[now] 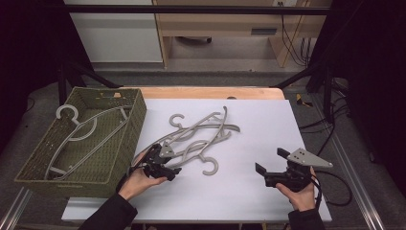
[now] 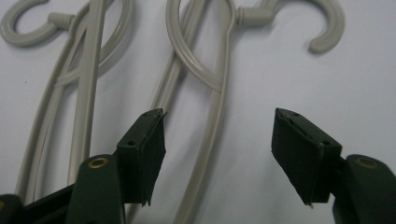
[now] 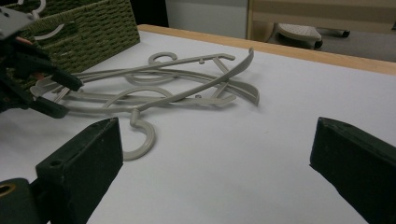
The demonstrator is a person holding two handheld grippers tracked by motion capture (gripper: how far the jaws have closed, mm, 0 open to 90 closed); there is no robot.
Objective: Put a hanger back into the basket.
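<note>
A tangle of several grey plastic hangers (image 1: 201,132) lies on the white mat, left of centre. My left gripper (image 1: 167,160) is at the tangle's near-left end, low over the mat. In the left gripper view its jaws stand apart on either side of one hanger's thin arm (image 2: 208,154), and the pads (image 2: 299,149) do not touch it; my left gripper (image 2: 218,112) is open. My right gripper (image 1: 269,160) rests near the mat's front right, open and holding nothing (image 3: 217,140), facing the hangers (image 3: 187,79) and the left gripper (image 3: 37,84).
A green woven basket (image 1: 136,122) stands at the left edge of the mat with one grey hanger (image 1: 81,132) inside. The white mat (image 1: 249,191) covers a wooden table (image 1: 210,92). Black frame bars and cables run along the right side.
</note>
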